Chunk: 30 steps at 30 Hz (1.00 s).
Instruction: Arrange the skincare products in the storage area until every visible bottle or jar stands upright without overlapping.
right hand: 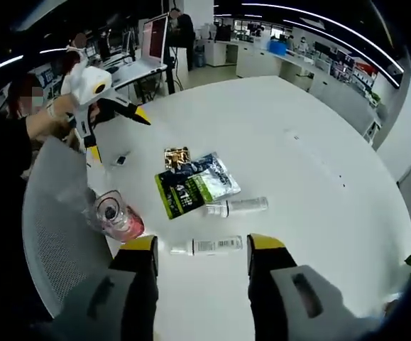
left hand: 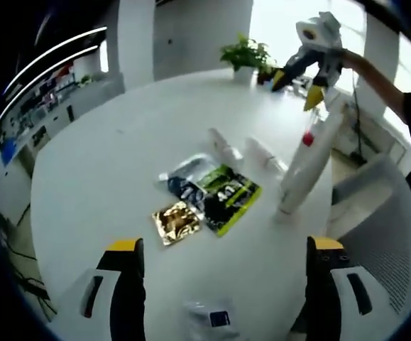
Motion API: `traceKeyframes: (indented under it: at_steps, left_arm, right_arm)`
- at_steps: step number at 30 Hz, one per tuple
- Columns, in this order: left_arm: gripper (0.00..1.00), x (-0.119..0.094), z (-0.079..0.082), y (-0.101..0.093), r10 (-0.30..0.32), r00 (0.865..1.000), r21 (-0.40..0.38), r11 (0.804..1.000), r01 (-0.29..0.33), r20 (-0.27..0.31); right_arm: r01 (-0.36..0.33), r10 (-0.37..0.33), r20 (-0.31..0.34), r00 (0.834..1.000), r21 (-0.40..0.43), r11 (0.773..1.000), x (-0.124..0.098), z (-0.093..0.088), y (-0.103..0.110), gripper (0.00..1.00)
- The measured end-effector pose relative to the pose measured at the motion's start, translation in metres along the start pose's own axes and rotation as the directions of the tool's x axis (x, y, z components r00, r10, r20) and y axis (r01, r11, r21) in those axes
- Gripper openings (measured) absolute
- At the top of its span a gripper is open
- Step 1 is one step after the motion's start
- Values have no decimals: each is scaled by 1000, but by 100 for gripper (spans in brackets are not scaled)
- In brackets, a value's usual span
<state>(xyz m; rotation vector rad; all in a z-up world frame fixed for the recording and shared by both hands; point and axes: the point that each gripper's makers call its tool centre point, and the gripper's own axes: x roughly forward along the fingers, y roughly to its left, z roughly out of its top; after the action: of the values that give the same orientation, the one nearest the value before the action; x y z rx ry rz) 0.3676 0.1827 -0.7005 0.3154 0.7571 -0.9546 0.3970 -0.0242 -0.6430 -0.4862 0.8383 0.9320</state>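
Left gripper (left hand: 219,259) hovered above the white round bench (left hand: 106,163), jaws wide apart, nothing between them. In the right gripper view it appeared at upper left (right hand: 116,128), held in a person's hand, raised off the bench.

Right gripper (right hand: 201,252) was also spread wide and empty. In the left gripper view it was up top right (left hand: 297,89), lifted above the bench near the potted plant (left hand: 246,53).

Skincare items sat near the bench edge:
- tall white pump bottle (left hand: 306,167) with a red collar stood upright at the edge; from the right gripper view it was seen from above (right hand: 114,217), just left of that gripper's left jaw.
- first white tube (right hand: 206,246) lay flat, right between the right gripper's jaw tips in that view.
- second white tube (right hand: 235,207) lay flat just beyond it; both tubes showed in the left gripper view too (left hand: 224,145), (left hand: 265,154), side by side and apart.
- green-black sachet (left hand: 228,197), clear blue-white sachet (left hand: 187,174) and gold sachet (left hand: 177,222) lay flat in a cluster, overlapping at the edges.

Small dark item (left hand: 216,317) lay on the bench between the left gripper's jaws, too blurred to identify. Grey mesh chair (right hand: 56,227) stood beside the bench by the pump bottle.
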Motion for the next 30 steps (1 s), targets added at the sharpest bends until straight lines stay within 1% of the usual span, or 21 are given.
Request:
traceKeyframes:
  at_steps: [2, 4, 5, 6, 8, 9, 10, 12, 14, 15, 17, 18, 20, 22, 24, 26, 27, 29, 30]
  left_arm:
    - [91, 6, -1, 2, -5, 1000, -1, 1000, 5, -8]
    - [86, 9, -2, 3, -13, 1000, -2, 1000, 13, -17]
    - [84, 12, -2, 4, -18, 1000, -3, 1000, 17, -20]
    - [83, 14, -3, 5, -23, 999, -2, 1000, 23, -23]
    - [80, 18, -5, 4, -48, 998, -1, 999, 48, -41]
    - [77, 21, -6, 3, -70, 996, -8, 998, 69, -49]
    - [74, 22, -7, 3, -79, 995, -13, 997, 78, -53]
    - [71, 27, -6, 6, -85, 995, -17, 996, 85, -55]
    - [66, 32, -6, 8, -93, 994, -18, 996, 92, -58]
    - [64, 34, -5, 8, -100, 993, -22, 995, 99, -58]
    - [60, 38, -4, 9, -110, 993, -43, 993, 107, -53]
    - [59, 41, -5, 9, -116, 991, -79, 991, 110, -66]
    - [56, 45, -5, 11, -120, 991, -84, 990, 115, -64]
    - [55, 49, -4, 12, -136, 989, -114, 985, 129, -55]
    - [54, 54, -4, 14, -143, 988, -134, 982, 134, -59]
    - [53, 59, -2, 18, -145, 988, -149, 979, 136, -50]
    - [53, 61, -1, 20, -150, 987, -157, 978, 140, -50]
    - [51, 61, 1, 16, -153, 987, -170, 975, 143, -47]
    - [51, 63, 2, 18, -146, 988, -185, 973, 136, -44]
  right_arm:
    - [-10, 10, -5, 1000, -5, 1000, 9, 3, -1, 49]
    - [-29, 29, -7, 1000, 1, 1000, 16, 6, -1, 45]
    - [-37, 37, 4, 999, 4, 999, 21, 9, 2, 45]
    - [-61, 61, 1, 998, 10, 998, 27, 10, 6, 45]
    - [-67, 67, 4, 998, 12, 998, 39, 13, 1, 45]
    - [-83, 83, -10, 997, 14, 996, 46, 12, 4, 45]
    - [-85, 85, -11, 996, 11, 996, 50, 13, 4, 44]
    - [-110, 110, -23, 994, 13, 994, 56, 13, 14, 42]
    - [-123, 123, -23, 992, 10, 992, 69, 13, 15, 41]
    - [-138, 138, -34, 990, 12, 990, 73, 13, 17, 41]
    - [-148, 149, -35, 988, 12, 989, 83, 15, 18, 40]
    - [-159, 159, -33, 987, 17, 987, 89, 17, 20, 39]
    - [-175, 176, -29, 984, 33, 984, 100, 20, 19, 39]
    - [-188, 189, -24, 982, 37, 982, 108, 23, 21, 38]
    - [-194, 196, -35, 980, 45, 980, 116, 22, 22, 37]
    - [-205, 208, -55, 977, 57, 977, 123, 21, 24, 36]
    - [-203, 206, -54, 977, 62, 977, 127, 21, 22, 35]
    - [-209, 214, -68, 974, 78, 975, 133, 17, 23, 35]
    - [-205, 211, -65, 975, 83, 975, 135, 17, 22, 36]
